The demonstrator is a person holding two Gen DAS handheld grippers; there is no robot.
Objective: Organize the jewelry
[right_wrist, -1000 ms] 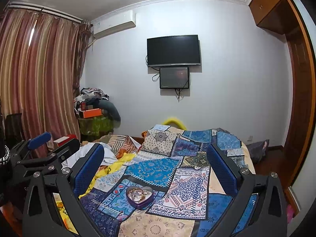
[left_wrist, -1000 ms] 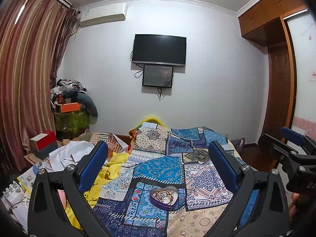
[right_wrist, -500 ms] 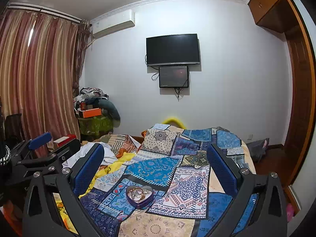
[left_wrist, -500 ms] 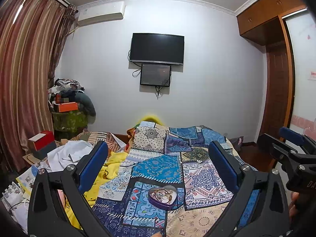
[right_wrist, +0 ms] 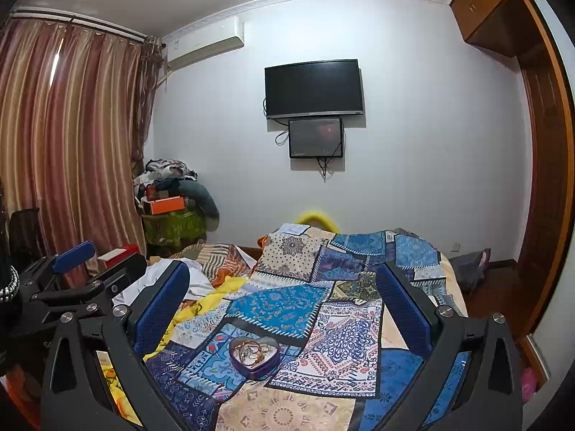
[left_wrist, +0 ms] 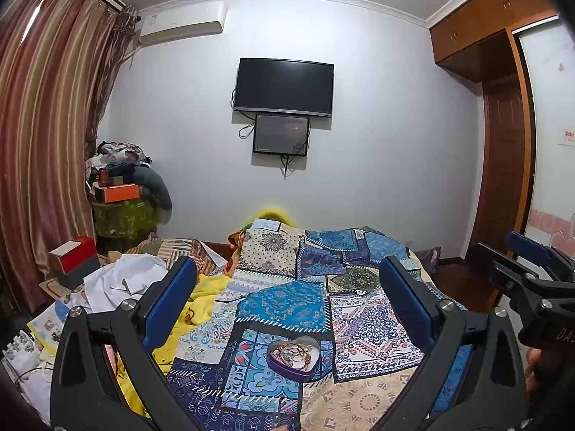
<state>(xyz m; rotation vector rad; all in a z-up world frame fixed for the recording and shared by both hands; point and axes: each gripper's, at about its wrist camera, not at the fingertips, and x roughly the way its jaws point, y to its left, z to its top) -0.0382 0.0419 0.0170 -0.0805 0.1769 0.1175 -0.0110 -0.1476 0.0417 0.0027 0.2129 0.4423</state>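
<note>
A purple heart-shaped tin [left_wrist: 294,357] full of tangled jewelry sits open on the patchwork bedspread [left_wrist: 287,298]. My left gripper [left_wrist: 287,269] is held above the bed, open and empty, with the tin below and between its blue pads. The right wrist view shows the same heart tin [right_wrist: 254,355] on the bedspread [right_wrist: 280,305], low and left of centre. My right gripper [right_wrist: 282,269] hangs open and empty above it. Each gripper also shows at the edge of the other's view: the right gripper [left_wrist: 532,269] and the left gripper [right_wrist: 79,273].
A yellow cloth [left_wrist: 201,305] and white papers [left_wrist: 122,280] lie on the bed's left side. Boxes and a heap of clothes [left_wrist: 122,186] are stacked by the striped curtain [left_wrist: 43,143]. A television [left_wrist: 284,86] hangs on the far wall, a wooden wardrobe [left_wrist: 503,165] stands right.
Both views have tilted up a little, so the bed and tin sit slightly lower in frame. Both grippers stay open and the tin has not moved.
</note>
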